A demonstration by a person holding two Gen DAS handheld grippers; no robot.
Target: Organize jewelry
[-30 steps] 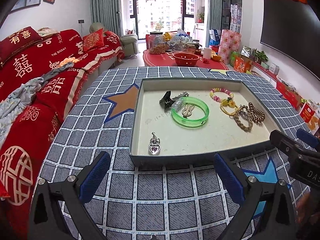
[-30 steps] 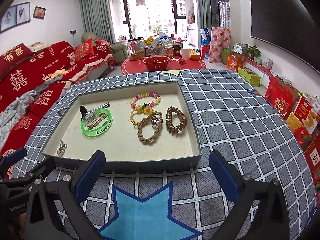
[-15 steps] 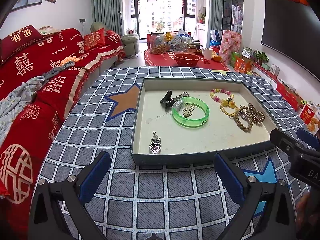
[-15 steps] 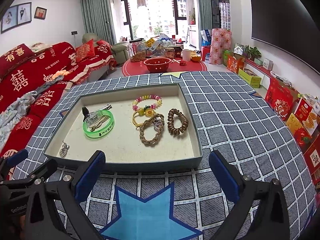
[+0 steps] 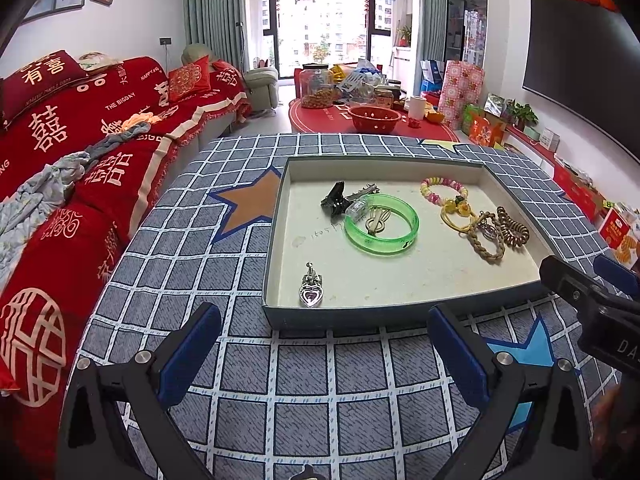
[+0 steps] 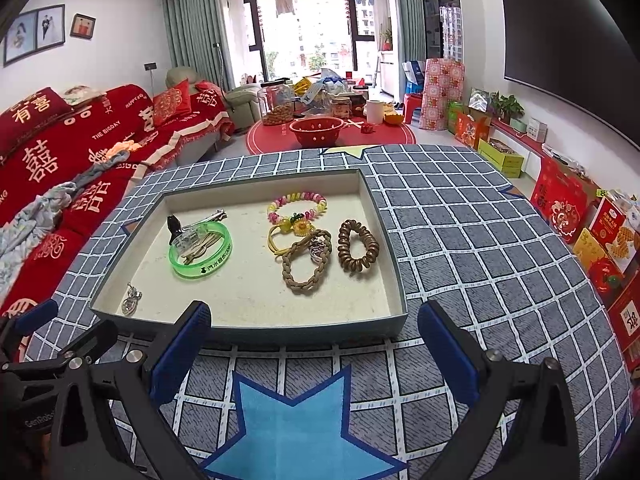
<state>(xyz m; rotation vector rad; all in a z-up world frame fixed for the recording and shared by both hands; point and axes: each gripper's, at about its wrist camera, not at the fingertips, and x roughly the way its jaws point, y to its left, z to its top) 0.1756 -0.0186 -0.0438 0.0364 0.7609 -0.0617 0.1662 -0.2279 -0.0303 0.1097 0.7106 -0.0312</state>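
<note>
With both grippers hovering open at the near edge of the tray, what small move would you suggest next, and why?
Probably ease the left gripper forward over the tray's near wall toward the silver heart-shaped pendant. It lies alone in the near left corner, apart from the other pieces, and almost straight ahead of the open jaws. The right gripper is also open and holds nothing.

- You have bright daylight from the window at top centre; its panes are blown out.
- Shadows in the tray are soft and short.
- Fisheye bends your edges; corners go black.
- Centre is sharp in both views; no motion blur.
- The television, upper right, shows no glare.
</note>
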